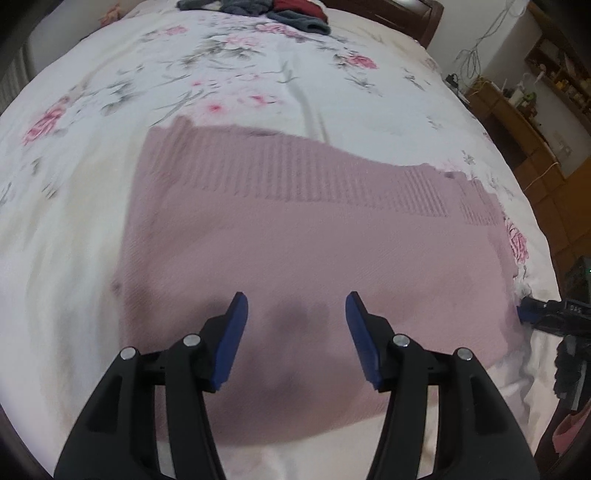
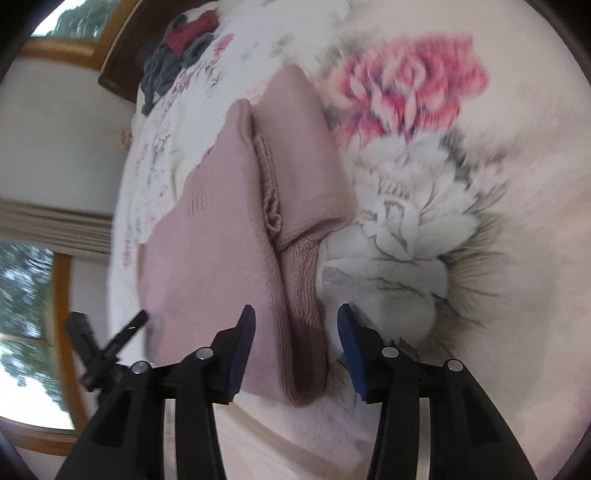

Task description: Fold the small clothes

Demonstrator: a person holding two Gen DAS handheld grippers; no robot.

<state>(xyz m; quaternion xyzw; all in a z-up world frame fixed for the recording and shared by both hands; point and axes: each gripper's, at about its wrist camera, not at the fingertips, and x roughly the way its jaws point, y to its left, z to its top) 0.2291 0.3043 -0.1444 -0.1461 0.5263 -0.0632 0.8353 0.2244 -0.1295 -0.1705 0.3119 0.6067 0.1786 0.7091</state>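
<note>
We note the pink knit garment [image 1: 314, 236] lies flat on the floral bedspread [image 1: 229, 74], near the bed's near edge, its ribbed band toward the far side. Left gripper [image 1: 296, 314] hovers over the garment's near part, fingers spread wide, holding nothing. Right gripper [image 2: 296, 325] sits at the garment's right edge, fingers wide, a folded sleeve [image 2: 303, 295] between them; contact unclear. A pile of dark and red clothes [image 1: 258, 9] sits at the far edge.

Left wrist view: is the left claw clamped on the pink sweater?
No. The left claw is open, its blue pads apart above the flat pink sweater.
</note>
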